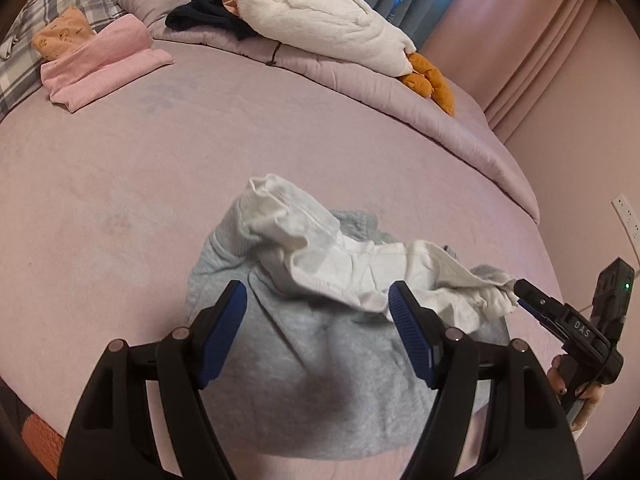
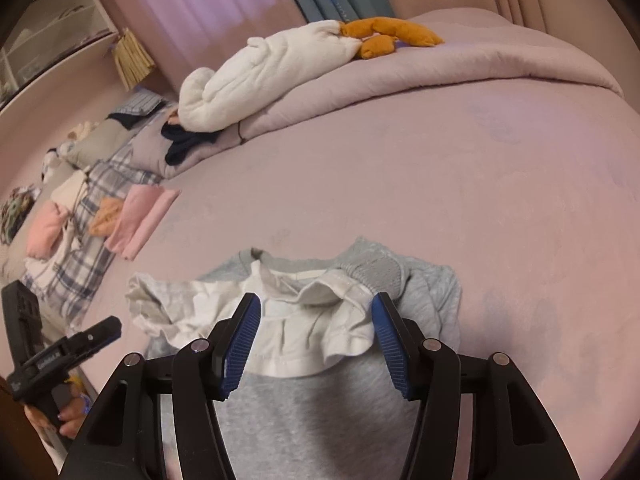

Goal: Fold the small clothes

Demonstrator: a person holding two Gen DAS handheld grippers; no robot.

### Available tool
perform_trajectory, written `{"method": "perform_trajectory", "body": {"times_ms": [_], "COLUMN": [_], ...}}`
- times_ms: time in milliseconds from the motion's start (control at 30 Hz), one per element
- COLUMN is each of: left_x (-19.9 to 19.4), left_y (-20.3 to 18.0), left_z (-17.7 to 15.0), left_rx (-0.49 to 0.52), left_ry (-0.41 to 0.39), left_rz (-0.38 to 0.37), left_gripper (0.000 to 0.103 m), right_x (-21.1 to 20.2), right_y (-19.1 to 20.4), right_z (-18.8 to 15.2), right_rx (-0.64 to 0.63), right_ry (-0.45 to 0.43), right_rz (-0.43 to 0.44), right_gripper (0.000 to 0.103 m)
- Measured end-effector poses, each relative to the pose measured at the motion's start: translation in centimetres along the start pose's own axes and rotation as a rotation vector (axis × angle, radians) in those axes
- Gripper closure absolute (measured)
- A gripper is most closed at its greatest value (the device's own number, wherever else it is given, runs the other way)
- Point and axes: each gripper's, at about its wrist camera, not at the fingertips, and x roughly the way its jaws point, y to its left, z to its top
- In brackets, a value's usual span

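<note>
Hovering with fingers spread and empty, the left gripper and right gripper hang over a crumpled grey top with white frill, lying on the pink bed. Farther off sit folded pink clothes and a plush goose.

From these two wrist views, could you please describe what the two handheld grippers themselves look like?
Both match. The left gripper and right gripper each have glossy black plastic linkage arms with round silver pivot pins, ending in two fingers faced with ribbed blue pads. Seen from the side, the right gripper carries white lettering and a black box with a small green light. The hand holding it wears dark nail polish.
</note>
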Motion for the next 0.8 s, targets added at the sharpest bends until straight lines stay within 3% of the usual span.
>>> {"method": "perform_trajectory", "body": {"times_ms": [233, 300, 433, 600, 800], "left_x": [1.2, 1.9, 3.6, 5.9, 7.8], "left_y": [0.6, 0.8, 1.1, 1.1, 1.4], "left_z": [-0.7, -0.8, -1.0, -0.9, 0.0], "left_rx": [-0.011, -0.014, -0.017, 0.007, 0.013], "left_ry": [0.030, 0.047, 0.093, 0.118, 0.139], "left_rz": [0.027, 0.030, 0.015, 0.054, 0.061], "left_gripper": [0.032, 0.047, 0.062, 0.063, 0.063], "right_x": [0.6, 0.9, 2.1, 3.6, 4.3], "right_y": [-0.5, -0.8, -1.1, -1.3, -1.5], "right_z": [-0.2, -0.3, -0.9, -1.3, -0.8], "right_rx": [0.005, 0.006, 0.028, 0.030, 0.033], "right_ry": [0.031, 0.044, 0.087, 0.131, 0.121], "right_rz": [-0.013, -0.015, 0.001, -0.007, -0.002], "right_gripper": [0.046, 0.046, 0.046, 0.046, 0.046]}}
